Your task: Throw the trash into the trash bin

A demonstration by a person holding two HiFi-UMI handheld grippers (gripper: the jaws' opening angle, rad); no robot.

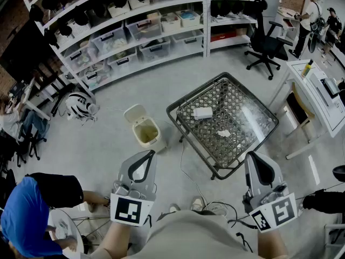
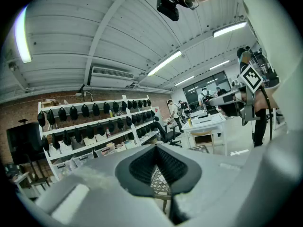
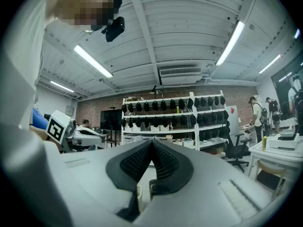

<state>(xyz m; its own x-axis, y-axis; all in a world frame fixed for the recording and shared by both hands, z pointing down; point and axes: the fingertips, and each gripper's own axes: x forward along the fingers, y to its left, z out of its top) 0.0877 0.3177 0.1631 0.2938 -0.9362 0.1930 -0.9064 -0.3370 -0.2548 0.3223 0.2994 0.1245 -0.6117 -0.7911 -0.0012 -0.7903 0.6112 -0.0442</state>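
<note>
The cream trash bin stands on the floor with its lid up, left of a low mesh-topped table. A crumpled white paper and a small white box lie on that table. My left gripper is held low near the bin, shut with nothing in it. My right gripper hovers at the table's near corner, also shut and empty. In the left gripper view the jaw tips meet, and the mesh table shows below them. In the right gripper view the tips meet too.
Long shelves with storage boxes line the back. A black office chair and a white desk stand at the right. A person in blue sits at the lower left. Cables lie by my feet.
</note>
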